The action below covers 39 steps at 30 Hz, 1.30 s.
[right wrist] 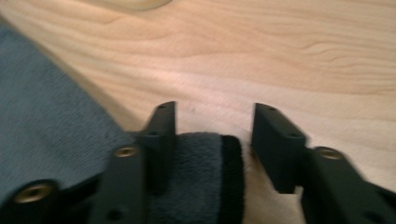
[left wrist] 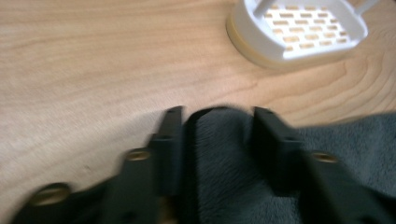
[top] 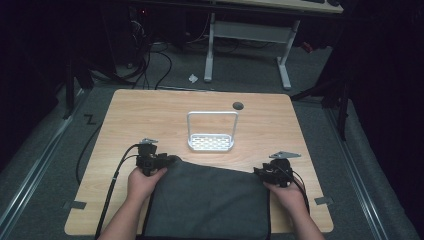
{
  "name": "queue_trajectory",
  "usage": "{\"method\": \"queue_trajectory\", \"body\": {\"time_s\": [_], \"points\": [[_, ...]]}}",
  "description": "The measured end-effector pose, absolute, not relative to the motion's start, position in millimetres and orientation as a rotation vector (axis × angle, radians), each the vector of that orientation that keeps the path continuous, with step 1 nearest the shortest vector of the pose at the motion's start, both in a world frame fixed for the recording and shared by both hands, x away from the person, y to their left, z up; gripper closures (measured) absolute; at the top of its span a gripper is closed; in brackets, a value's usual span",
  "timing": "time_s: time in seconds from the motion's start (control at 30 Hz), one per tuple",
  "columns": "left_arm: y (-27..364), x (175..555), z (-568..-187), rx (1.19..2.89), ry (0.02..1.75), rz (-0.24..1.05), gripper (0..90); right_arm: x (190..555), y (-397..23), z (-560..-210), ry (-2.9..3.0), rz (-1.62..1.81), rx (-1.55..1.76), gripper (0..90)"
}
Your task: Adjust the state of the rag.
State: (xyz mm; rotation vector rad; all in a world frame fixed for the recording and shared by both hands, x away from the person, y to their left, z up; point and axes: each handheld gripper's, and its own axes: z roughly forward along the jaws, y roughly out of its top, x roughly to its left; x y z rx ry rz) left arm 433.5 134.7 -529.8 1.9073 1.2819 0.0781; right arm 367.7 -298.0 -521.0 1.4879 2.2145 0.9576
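- The high view looks from above the person's side, forward and down on the whole wooden table (top: 150, 115), from far.
- The left gripper view sits very near the table top and looks along its own jaws toward the white rack (left wrist: 299, 28).
- The right gripper view is also low and close, facing over bare wood.
- All three views share the grey cloth (top: 210, 200) and the table.
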Motion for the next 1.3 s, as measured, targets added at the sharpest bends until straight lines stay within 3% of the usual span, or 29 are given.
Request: {"method": "queue_trajectory", "body": {"time_s": [0.07,0.1,0.17,0.37,0.43,0.5,0.6,0.7,1.0,1.3], "points": [[130.2,428.3,-530.3,1.948,1.254,0.099,79.7,365.3,-295.3,-520.7,2.23,0.937,1.464,76.9],[128.8,425.2,-530.4,1.96,1.24,0.106,82.9,364.8,-294.2,-520.2,2.235,0.939,1.451,78.9],[130.4,421.9,-526.9,1.961,1.227,0.142,84.6,364.2,-291.6,-515.9,2.212,0.931,1.429,80.2],[156.3,401.8,-485.0,1.749,1.122,0.276,83.4,359.0,-293.0,-473.9,2.009,1.111,1.308,79.0],[161.7,400.3,-485.5,1.756,1.129,0.313,81.2,355.5,-296.0,-466.3,1.948,1.137,1.285,77.6],[164.0,406.1,-496.9,1.787,1.189,0.291,71.4,359.2,-298.5,-471.9,1.936,1.132,1.321,67.9],[163.2,406.8,-506.2,1.806,1.201,0.28,66.6,365.7,-297.4,-488.0,1.975,1.058,1.356,68.7],[166.3,403.7,-507.9,1.794,1.218,0.297,58.4,367.4,-297.0,-496.2,1.999,1.018,1.383,62.3],[186.1,375.4,-503.4,1.727,1.225,0.367,49.7,360.6,-286.1,-503.1,2.073,0.987,1.325,62.4],[174.9,344.7,-536.1,1.917,1.24,0.358,49.6,364.6,-269.4,-521.6,2.189,0.895,1.32,69.7]]}}
